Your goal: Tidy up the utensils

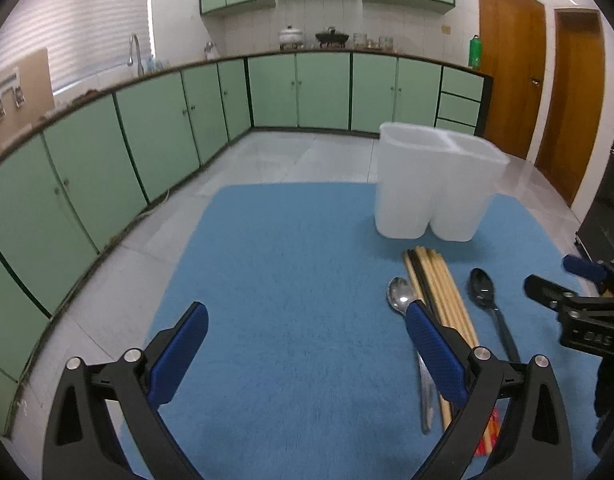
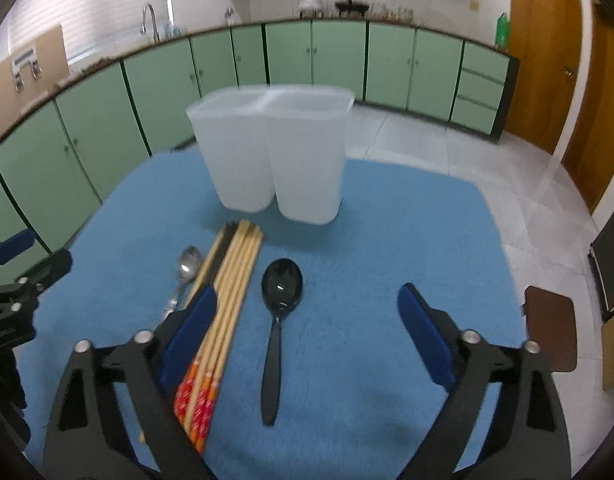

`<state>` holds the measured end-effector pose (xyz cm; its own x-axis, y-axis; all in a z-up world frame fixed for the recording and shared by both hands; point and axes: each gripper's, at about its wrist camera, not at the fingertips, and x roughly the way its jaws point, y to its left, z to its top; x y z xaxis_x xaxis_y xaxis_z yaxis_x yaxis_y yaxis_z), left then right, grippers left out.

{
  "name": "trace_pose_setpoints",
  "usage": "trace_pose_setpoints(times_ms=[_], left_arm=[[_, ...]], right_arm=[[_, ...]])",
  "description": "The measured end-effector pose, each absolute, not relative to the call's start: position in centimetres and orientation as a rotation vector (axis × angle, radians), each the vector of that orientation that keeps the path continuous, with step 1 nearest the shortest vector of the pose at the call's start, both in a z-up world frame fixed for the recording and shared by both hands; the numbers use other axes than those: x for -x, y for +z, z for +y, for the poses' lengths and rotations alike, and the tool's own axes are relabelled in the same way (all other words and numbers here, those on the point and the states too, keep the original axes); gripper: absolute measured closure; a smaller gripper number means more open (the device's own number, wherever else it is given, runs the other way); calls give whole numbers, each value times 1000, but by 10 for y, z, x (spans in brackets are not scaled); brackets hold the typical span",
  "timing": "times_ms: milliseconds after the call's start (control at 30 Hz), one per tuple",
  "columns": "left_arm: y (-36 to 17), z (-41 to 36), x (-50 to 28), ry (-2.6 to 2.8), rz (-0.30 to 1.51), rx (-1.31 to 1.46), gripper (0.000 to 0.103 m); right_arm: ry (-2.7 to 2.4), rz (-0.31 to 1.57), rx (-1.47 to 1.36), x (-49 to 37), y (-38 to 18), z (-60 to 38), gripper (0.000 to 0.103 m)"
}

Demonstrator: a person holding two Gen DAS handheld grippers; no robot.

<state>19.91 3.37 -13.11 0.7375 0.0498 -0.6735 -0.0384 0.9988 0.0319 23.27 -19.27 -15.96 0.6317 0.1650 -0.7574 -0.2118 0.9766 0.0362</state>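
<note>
Black plastic spoon (image 2: 281,292) lies mid-bench on the blue mat (image 2: 387,240), handle toward the near edge; light, stiff, slick, so best pinched at the handle. Beside it: bundle of bamboo chopsticks (image 2: 231,292), prone to roll and scatter, then a steel spoon (image 2: 187,268). White two-compartment holder (image 2: 275,160) stands behind, empty-looking. Right gripper (image 2: 307,320) jaws wide, straddling the black spoon, holding nothing; left gripper (image 1: 307,344) jaws wide, empty. No legible labels on the utensils.

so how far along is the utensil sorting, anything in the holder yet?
Nothing done: both compartments of the white utensil holder look empty. The metal spoon, chopsticks and black spoon lie on the blue mat in front of it. Nothing in hand: right gripper is open with the black spoon between its fingers, ungripped; left gripper is open over bare mat. All utensils left.
</note>
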Motion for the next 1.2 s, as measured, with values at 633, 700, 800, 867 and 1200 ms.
trace_pose_setpoints(times_ms=[633,700,800,867,1200], left_arm=[[-168,23,-238,8,833,-29,6],[-169,17,-239,-18,844,-33,6],[-170,9,-242,-47,853,-44,6],[-174,3,-246,-56,868,-56,6],[-199,-11,-268,-35,957,-96,6]], right_arm=[[231,962,57,-270,-203,-176,74],[228,967,50,-270,-201,-179,75],[219,965,39,-270,-200,-186,75],[215,970,30,-268,-199,-190,75],[215,974,6,-273,-200,-195,75]])
